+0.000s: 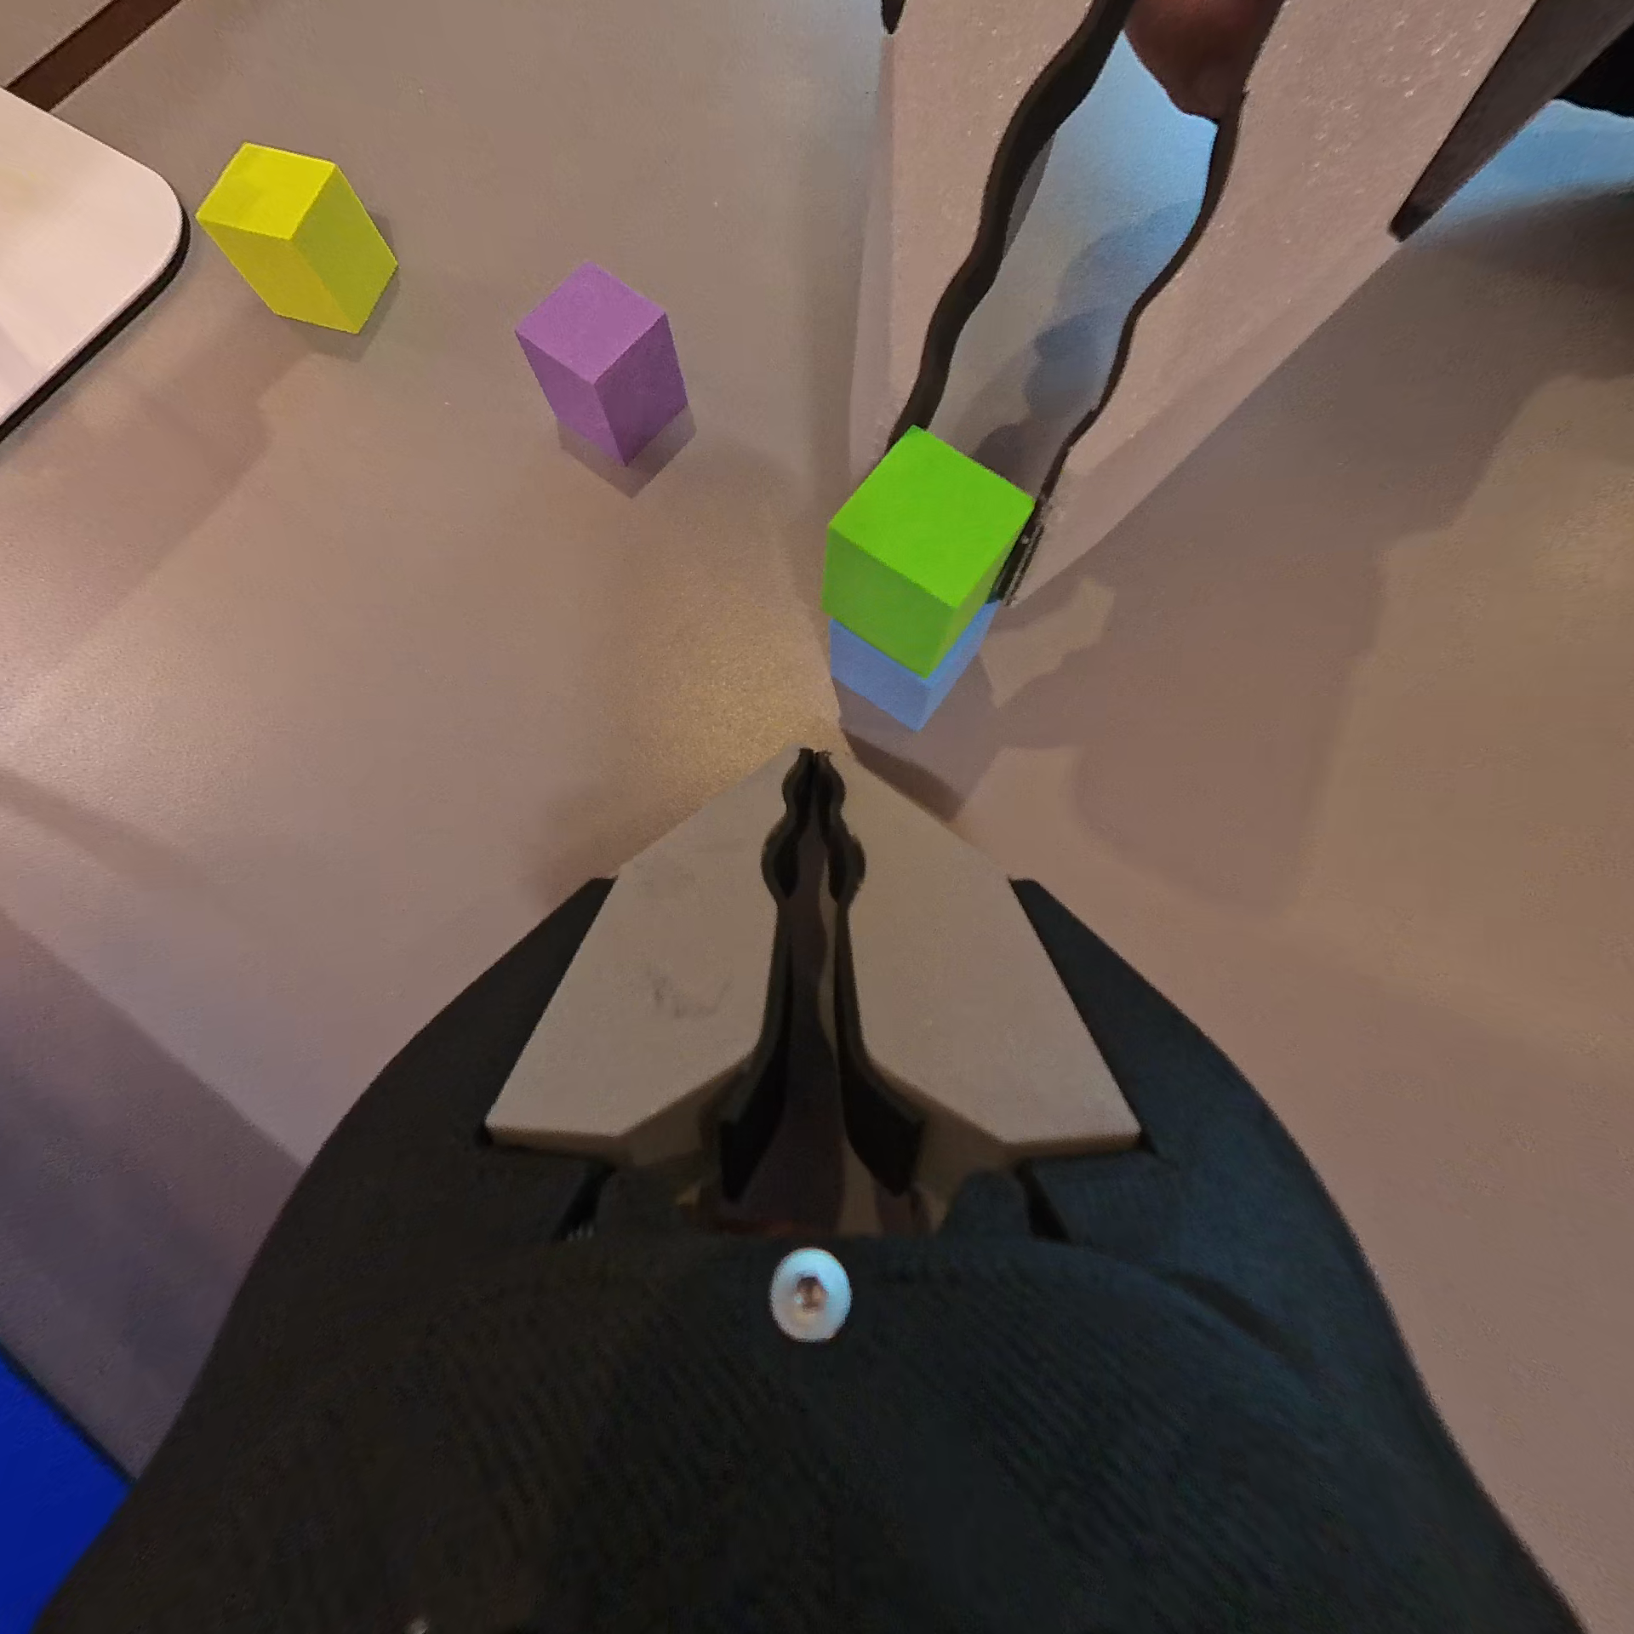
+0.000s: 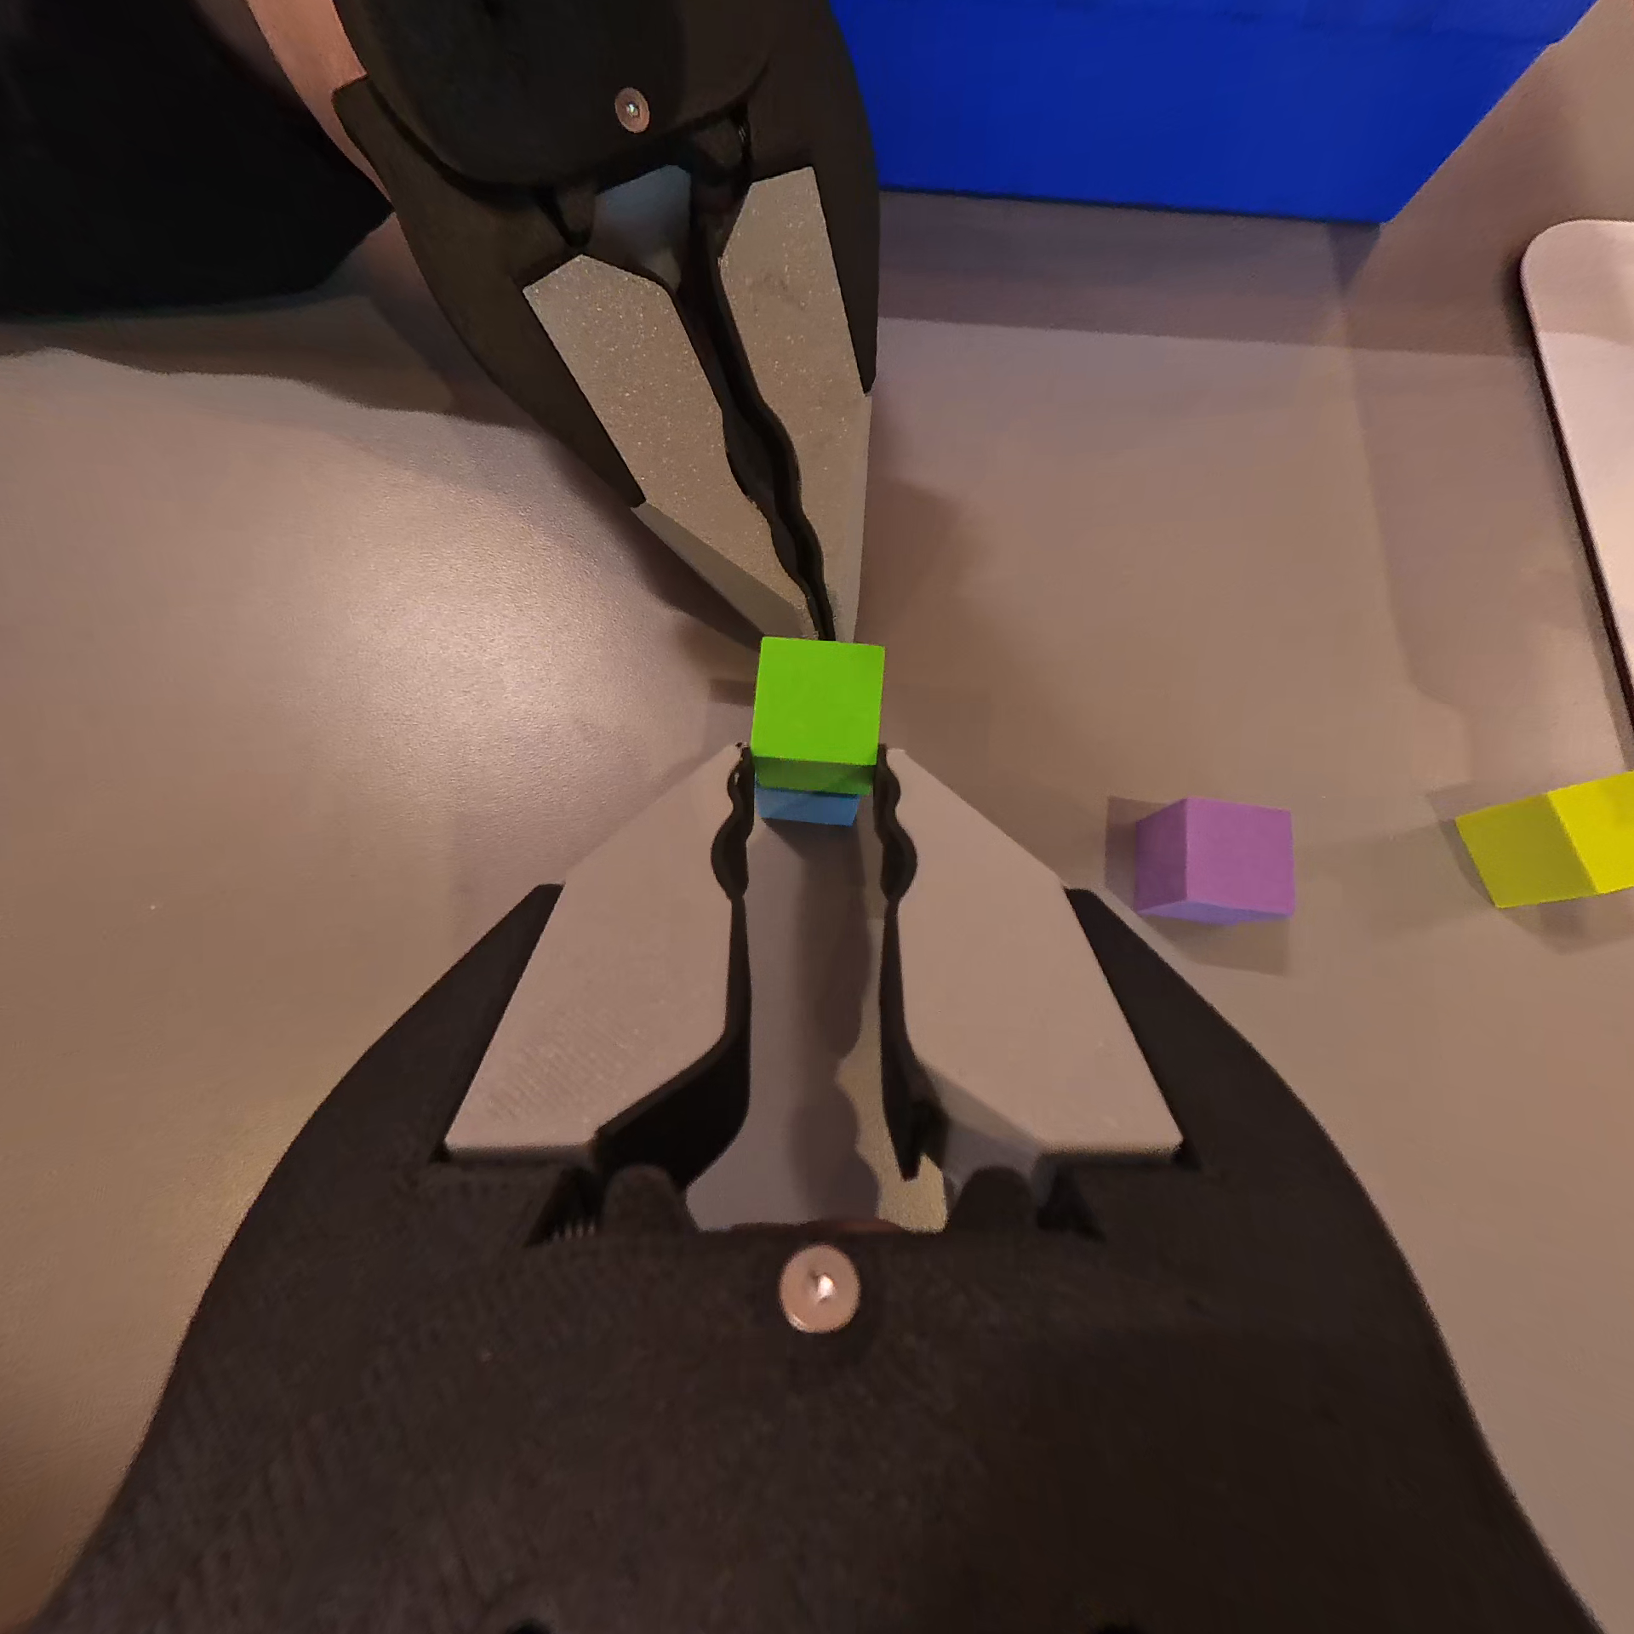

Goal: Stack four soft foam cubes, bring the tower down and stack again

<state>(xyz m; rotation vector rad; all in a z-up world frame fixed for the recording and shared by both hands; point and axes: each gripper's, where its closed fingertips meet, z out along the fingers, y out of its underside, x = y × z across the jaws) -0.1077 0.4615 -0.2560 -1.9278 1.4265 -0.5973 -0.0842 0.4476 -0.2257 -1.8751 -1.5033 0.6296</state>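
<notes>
A green cube (image 1: 920, 548) rests on a blue cube (image 1: 889, 685) on the table. My right gripper (image 2: 813, 759) is shut on the green cube (image 2: 818, 703), one fingertip pressing on each side, with the blue cube (image 2: 809, 806) just below. In the left wrist view the right gripper (image 1: 968, 508) reaches in from the top. My left gripper (image 1: 815, 760) is shut and empty, its tips close to the stack; it also shows in the right wrist view (image 2: 827, 619) just behind the green cube. A purple cube (image 1: 606, 358) (image 2: 1211, 853) and a yellow cube (image 1: 296, 234) (image 2: 1556, 840) lie apart on the table.
A pale flat board with rounded corners (image 1: 71, 248) (image 2: 1592, 398) lies beyond the yellow cube. A blue box (image 2: 1194, 97) stands at the table's edge behind the left gripper, and also shows in the left wrist view (image 1: 44, 1485). The gap from one gripper's tips to the other's is roughly 5 cm.
</notes>
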